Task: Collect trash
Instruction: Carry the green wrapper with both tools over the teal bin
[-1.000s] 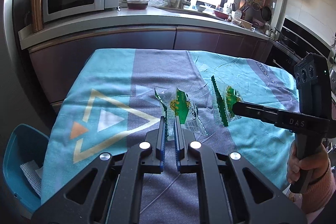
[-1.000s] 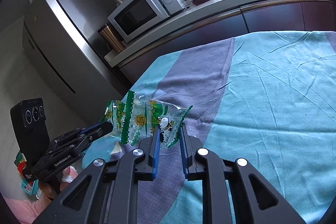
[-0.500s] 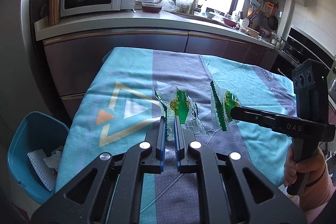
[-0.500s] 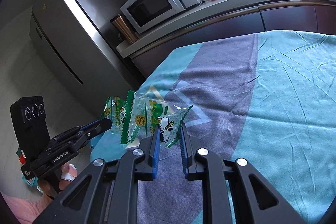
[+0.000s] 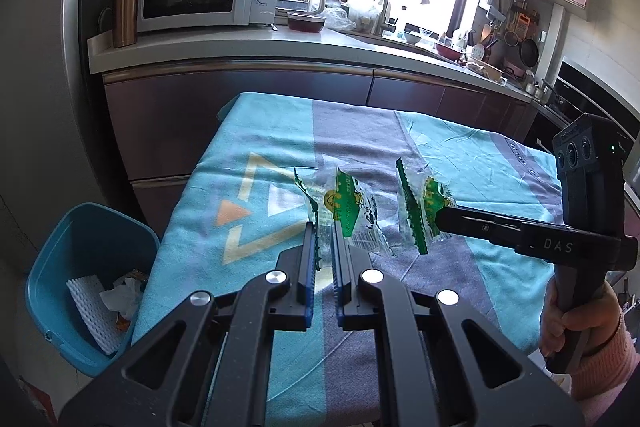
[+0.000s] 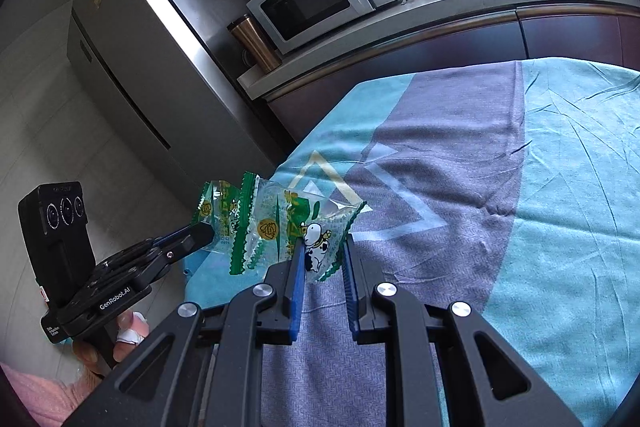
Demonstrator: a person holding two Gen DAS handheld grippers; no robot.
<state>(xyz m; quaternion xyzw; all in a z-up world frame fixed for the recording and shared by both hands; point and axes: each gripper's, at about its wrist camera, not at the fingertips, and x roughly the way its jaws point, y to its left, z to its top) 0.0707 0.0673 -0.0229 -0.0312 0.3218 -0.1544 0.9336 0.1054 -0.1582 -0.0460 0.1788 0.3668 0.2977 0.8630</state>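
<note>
Left wrist view: our left claw is clenched on the near edge of a clear-and-green wrapper, which stands up from between the blue pads.
Right wrist view: our right claw grasps a second wrapper by its lower corner, the cow print just above the pads; the gap between the pads looks a little wider here, yet the film sits pinched between them.
Both wrappers: held in the air above the tablecloth, side by side, near each other but apart in the left view; in the right view they overlap, so we cannot tell whether they touch.
Other claw seen: from the left camera the right claw reaches in from the right with its wrapper at the tip.
Step in hand: we judge that both pieces are picked up and the carry to the bin is under way.
Bin: the blue bin stands on the floor off the table's left edge, below and left of our left claw, already holding paper scraps.
Next move: we need to swing both claws left past the table edge, get over the bin's opening, then release; the light film may cling to the pads.
</note>
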